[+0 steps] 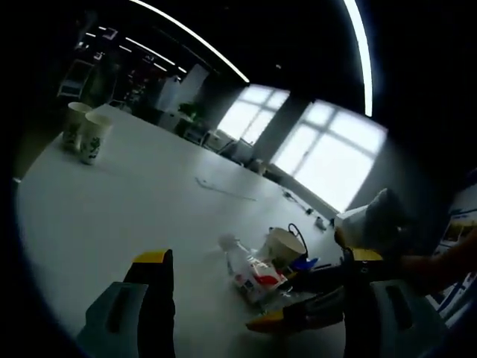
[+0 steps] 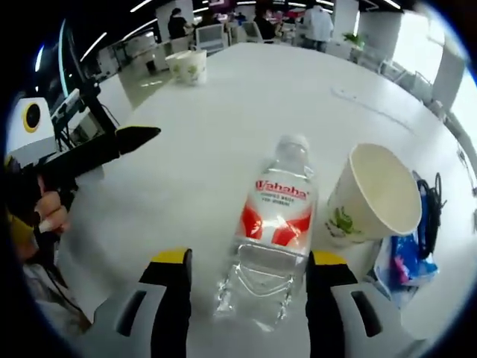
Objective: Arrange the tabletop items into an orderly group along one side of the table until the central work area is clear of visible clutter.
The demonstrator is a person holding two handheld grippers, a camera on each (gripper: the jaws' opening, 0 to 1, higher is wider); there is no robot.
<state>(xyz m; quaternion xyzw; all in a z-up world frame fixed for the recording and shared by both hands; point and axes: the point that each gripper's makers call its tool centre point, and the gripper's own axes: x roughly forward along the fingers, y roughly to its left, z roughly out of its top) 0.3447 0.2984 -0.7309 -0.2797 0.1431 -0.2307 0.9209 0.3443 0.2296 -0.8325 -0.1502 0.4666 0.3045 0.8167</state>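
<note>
A long white table runs toward bright windows in an office lit by ceiling strips; people stand beyond its far end in the right gripper view. There the right gripper has wide jaws on either side of a lying water bottle, not visibly clamping it, with a paper cup tipped just beside it and a blue packet and black cable by the right edge. The left gripper enters from the left, a hand on it, its jaw gap hard to judge here. The left gripper view shows its own gripper wide and empty, two cups near the far left edge, and the bottle, dim and partly cut off
</note>
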